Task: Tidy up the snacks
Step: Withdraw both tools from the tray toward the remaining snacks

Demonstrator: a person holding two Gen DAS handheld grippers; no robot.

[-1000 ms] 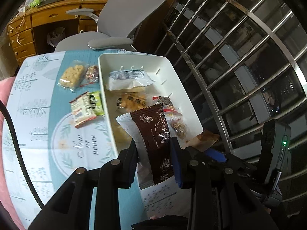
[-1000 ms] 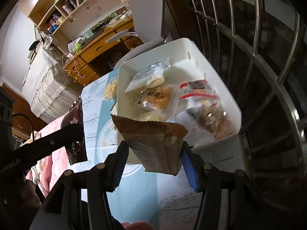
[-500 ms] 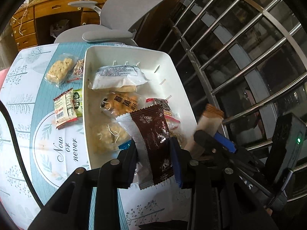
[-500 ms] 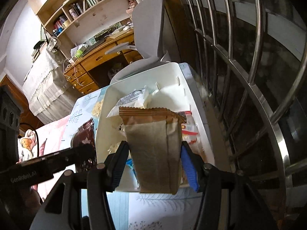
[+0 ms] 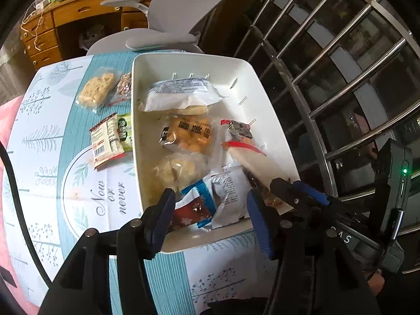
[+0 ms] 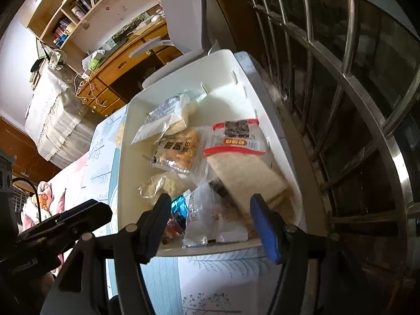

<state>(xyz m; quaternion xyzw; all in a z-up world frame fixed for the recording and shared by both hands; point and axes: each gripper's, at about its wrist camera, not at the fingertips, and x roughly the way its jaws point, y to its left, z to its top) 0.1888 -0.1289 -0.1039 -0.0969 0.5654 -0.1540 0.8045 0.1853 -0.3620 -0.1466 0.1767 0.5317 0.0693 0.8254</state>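
A white bin [image 5: 265, 97] on the table holds several snack packets; it also shows in the right wrist view [image 6: 228, 68]. My left gripper [image 5: 210, 220] is open and empty over the bin's near edge, above a white and brown packet [image 5: 231, 191] lying in the bin. My right gripper [image 6: 210, 223] is open and empty over the bin's near right corner, above a tan packet [image 6: 244, 173] lying there. The right gripper's fingers [image 5: 296, 186] show in the left wrist view. Several packets lie on the tablecloth left of the bin: a pale biscuit packet [image 5: 97, 90] and a red-white packet [image 5: 106, 141].
A grey office chair [image 5: 168, 34] stands behind the table, with a wooden desk [image 5: 78, 18] beyond. A metal window grille [image 5: 341, 60] runs close along the right of the bin. A pink cloth [image 6: 44, 204] lies at the table's left.
Both grippers opened and let go of their packets. The brown-white packet and the tan packet now lie in the bin's near end.
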